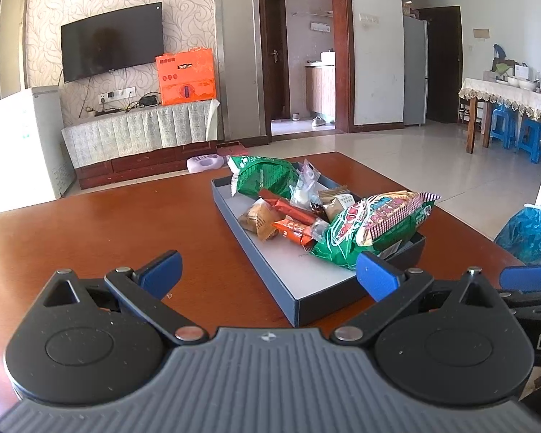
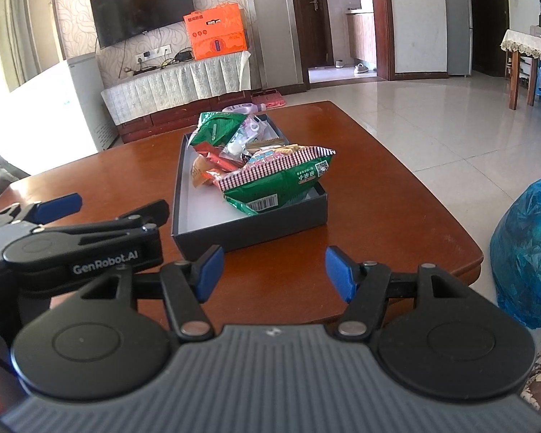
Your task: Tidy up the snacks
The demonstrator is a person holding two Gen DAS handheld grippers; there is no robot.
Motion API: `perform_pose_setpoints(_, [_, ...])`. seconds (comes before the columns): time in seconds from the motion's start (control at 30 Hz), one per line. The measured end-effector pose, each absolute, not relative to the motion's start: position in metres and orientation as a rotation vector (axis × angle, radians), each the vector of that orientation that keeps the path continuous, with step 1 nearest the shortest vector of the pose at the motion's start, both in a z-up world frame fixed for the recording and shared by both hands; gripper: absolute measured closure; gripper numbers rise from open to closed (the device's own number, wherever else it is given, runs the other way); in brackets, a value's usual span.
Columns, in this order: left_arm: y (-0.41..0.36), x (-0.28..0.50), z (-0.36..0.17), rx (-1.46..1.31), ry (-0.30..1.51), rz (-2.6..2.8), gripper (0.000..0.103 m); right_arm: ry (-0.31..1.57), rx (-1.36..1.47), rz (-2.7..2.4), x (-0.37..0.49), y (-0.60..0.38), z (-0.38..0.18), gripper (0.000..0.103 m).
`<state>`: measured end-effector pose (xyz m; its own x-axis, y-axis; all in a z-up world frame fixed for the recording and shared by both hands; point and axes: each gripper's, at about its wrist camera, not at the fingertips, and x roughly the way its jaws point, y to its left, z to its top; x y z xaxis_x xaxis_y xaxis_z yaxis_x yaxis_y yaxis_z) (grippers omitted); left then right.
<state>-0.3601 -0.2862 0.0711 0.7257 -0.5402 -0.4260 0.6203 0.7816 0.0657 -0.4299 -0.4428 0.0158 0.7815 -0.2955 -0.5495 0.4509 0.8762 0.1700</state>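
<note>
A shallow dark blue box [image 1: 270, 274] [image 2: 249, 232] sits on the brown wooden table [image 1: 108, 231] [image 2: 396, 195]. It holds several snacks: a big green cracker bag [image 1: 371, 227] [image 2: 281, 176] at the near end, another green bag [image 1: 261, 176] [image 2: 216, 128] at the far end, orange bars [image 1: 292, 231] and small packets between. My left gripper [image 1: 268, 274] is open and empty just before the box's near corner. My right gripper [image 2: 272, 274] is open and empty in front of the box. The left gripper also shows in the right wrist view [image 2: 101, 209].
A blue plastic bag [image 2: 526, 252] [image 1: 530, 234] stands on the floor right of the table. A TV stand with an orange box [image 1: 185, 75] is beyond the table. A white appliance [image 1: 21, 140] stands at the left. A dining table with blue stools [image 1: 505, 130] is far right.
</note>
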Motion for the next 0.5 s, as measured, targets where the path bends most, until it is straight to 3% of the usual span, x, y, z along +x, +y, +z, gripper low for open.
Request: perform_pose_setpoints(0.5, [-0.2860, -0.3595, 0.0692, 0.209, 0.409, -0.650, 0.000, 0.543, 0.310, -0.411, -0.4313, -0.4425, 0.0139, 0.038])
